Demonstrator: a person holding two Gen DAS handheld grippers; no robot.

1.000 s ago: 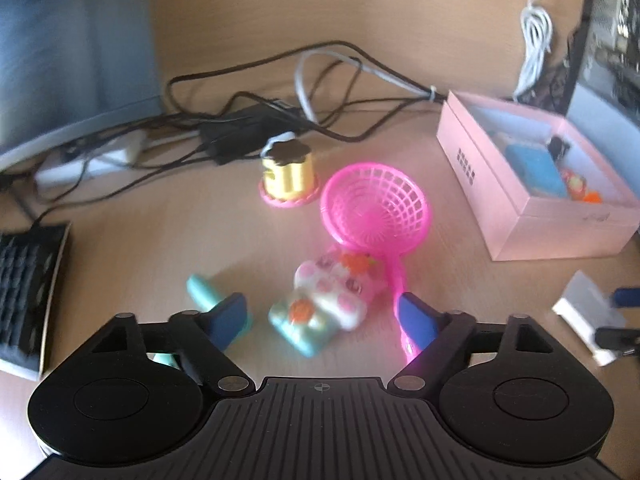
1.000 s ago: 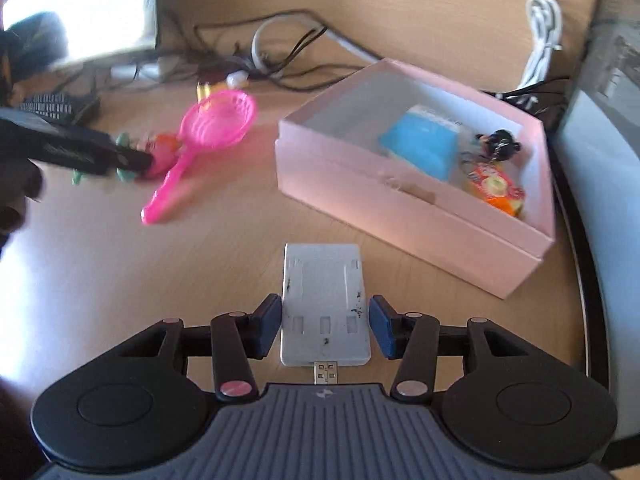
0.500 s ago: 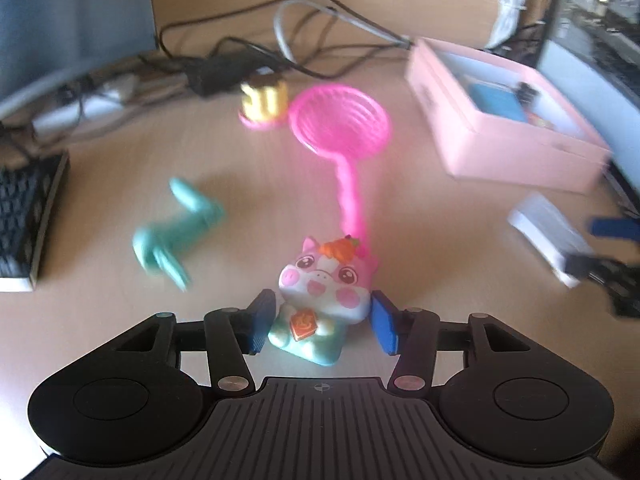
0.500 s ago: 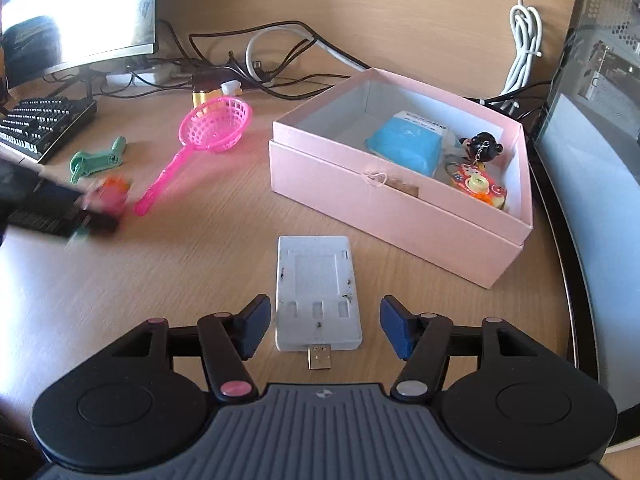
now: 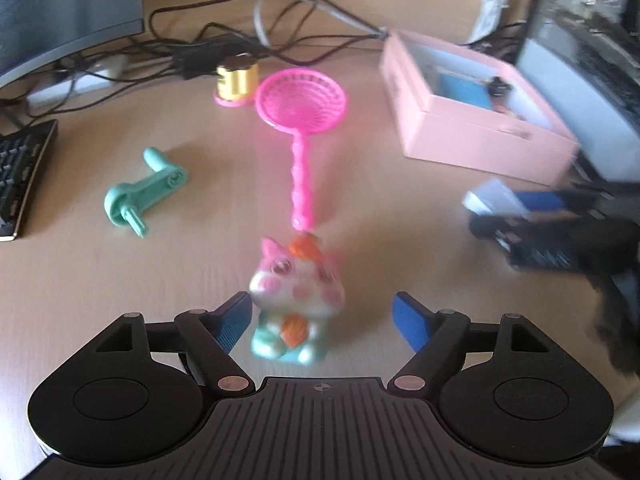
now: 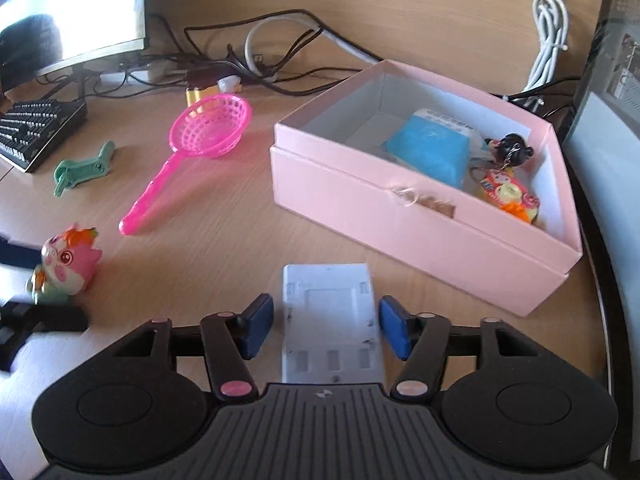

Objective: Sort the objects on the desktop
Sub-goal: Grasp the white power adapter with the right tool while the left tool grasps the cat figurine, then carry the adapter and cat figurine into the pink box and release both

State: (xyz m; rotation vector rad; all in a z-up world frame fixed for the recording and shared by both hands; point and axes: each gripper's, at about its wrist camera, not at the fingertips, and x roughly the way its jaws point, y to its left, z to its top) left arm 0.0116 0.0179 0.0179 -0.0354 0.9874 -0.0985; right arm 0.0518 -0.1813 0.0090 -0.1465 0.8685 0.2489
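A pink cat toy [image 5: 298,300] stands upright on the desk between the fingers of my left gripper [image 5: 322,322], which is open; the toy sits close to the left finger and apart from the right one. It also shows in the right wrist view [image 6: 66,266]. A white flat USB device [image 6: 330,320] lies on the desk between the fingers of my right gripper [image 6: 326,330], which is open with small gaps on both sides. The open pink box [image 6: 400,208] holds a blue pack [image 6: 430,150] and small trinkets.
A pink toy strainer [image 5: 302,108], a teal crank handle [image 5: 146,190] and a small gold and pink spool [image 5: 236,80] lie on the desk. A keyboard [image 6: 38,128], a monitor [image 6: 72,4] and tangled cables [image 6: 260,56] are at the back. A computer case [image 6: 612,92] stands at the right.
My left gripper had shut on the cat toy and stood it up, then opened wide around it. My right gripper moved forward, so the white device sits deeper between its fingers.
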